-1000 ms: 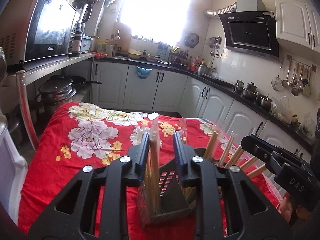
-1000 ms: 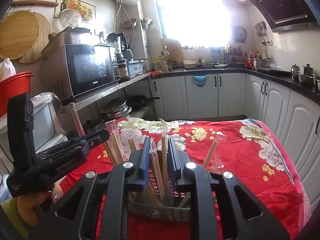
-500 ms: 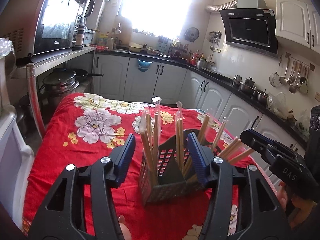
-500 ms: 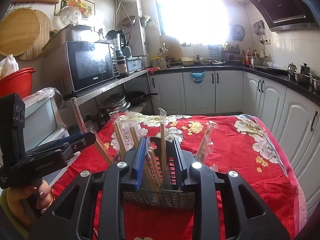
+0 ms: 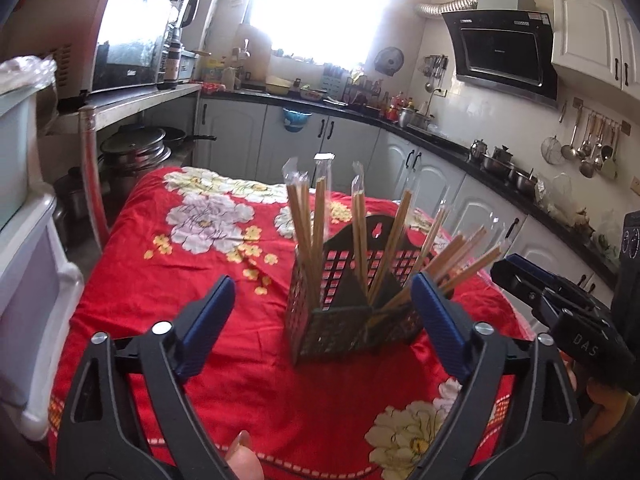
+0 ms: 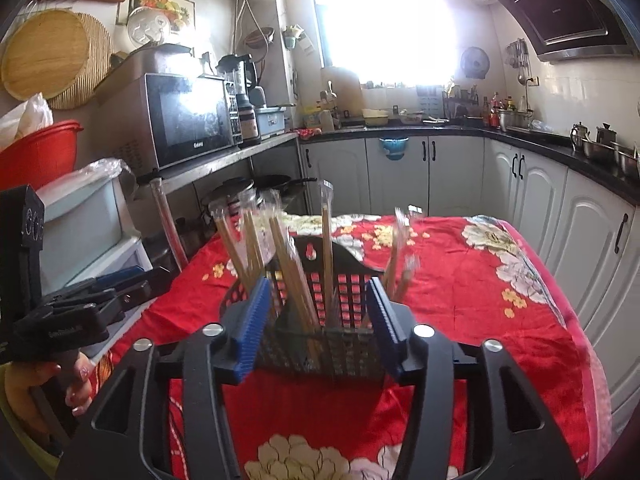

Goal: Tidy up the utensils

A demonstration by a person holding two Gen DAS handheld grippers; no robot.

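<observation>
**Both grippers opening around the chopstick holder**

A dark perforated plastic utensil holder [image 5: 352, 312] with several compartments stands upright on a counter covered by a red cloth printed with white and yellow flowers [image 5: 208, 248]. Pairs of light wooden chopsticks in clear plastic sleeves [image 5: 318, 216] stand in its compartments; some are nearly upright, others lean outward to the right side in the left wrist view.

The left gripper [image 5: 320, 300], black with blue ribbed pads, has its fingers [image 5: 208, 320] spread wide and opening. The holder sits ahead between them, but neither pad presses on it; the right-hand pad lies just beside the leaning chopsticks. A fingertip of the person shows at the bottom edge of this view.

The right gripper [image 6: 318, 312] is opening too, its fingers [image 6: 252, 320] standing at a middling width. In the right wrist view the holder [image 6: 320, 344] lies between the blue pads, which frame its front wall; whether they touch its sides I cannot tell, and nothing looks clamped. The chopsticks [image 6: 326, 248] here are partly blurred.

Each gripper appears in the other's view: the right one at the right edge of the left wrist view, the left one, held by a hand [image 6: 60, 384], at the left edge of the right wrist view. A grey microwave oven [image 6: 180, 120] sits on a shelf at left.
</observation>
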